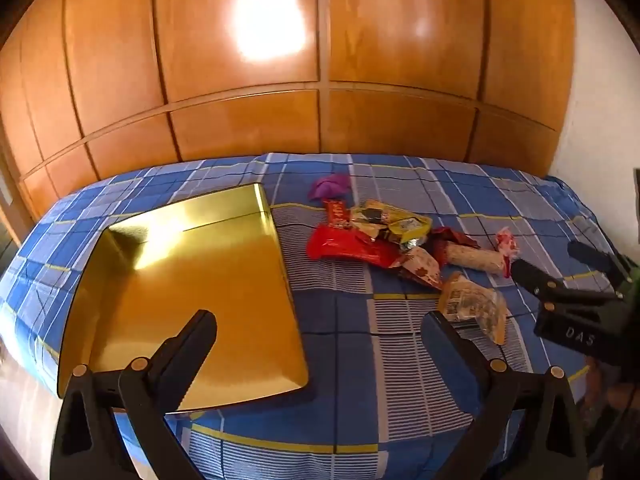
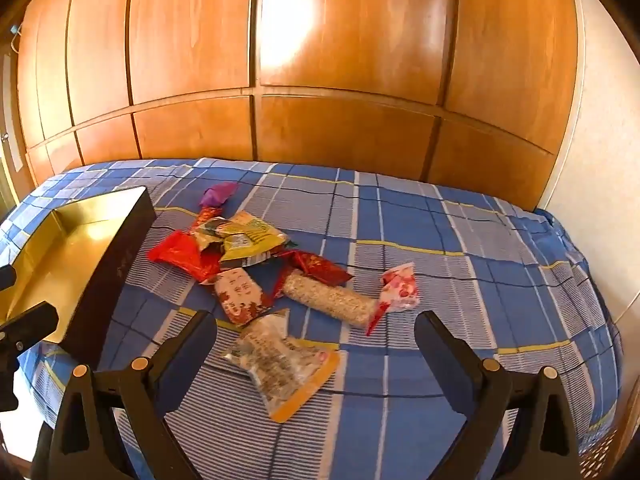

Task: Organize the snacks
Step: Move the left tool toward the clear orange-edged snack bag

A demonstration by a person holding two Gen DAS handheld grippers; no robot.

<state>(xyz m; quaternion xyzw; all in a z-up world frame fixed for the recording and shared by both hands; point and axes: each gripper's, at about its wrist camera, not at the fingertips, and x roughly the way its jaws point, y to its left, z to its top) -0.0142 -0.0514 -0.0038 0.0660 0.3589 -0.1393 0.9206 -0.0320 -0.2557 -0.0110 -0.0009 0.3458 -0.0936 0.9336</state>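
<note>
Here, left gripper (image 1: 320,322): spread wide, holding nothing, above the tin's (image 1: 192,280) near right edge.
Right gripper (image 2: 316,326): spread wide, clear packet (image 2: 280,364) just ahead between its fingers.
Snacks (image 2: 248,256): piled farther ahead, right of tin; bare cloth (image 2: 480,264) rightward.

The left wrist view is taken from low over the gold tray (image 1: 192,280), facing the wooden wardrobe (image 1: 320,60). The right wrist view is set further right, seemingly nearer the snack pile (image 2: 256,264). Tray, pile and blue plaid cloth (image 2: 460,280) are shared.
</note>
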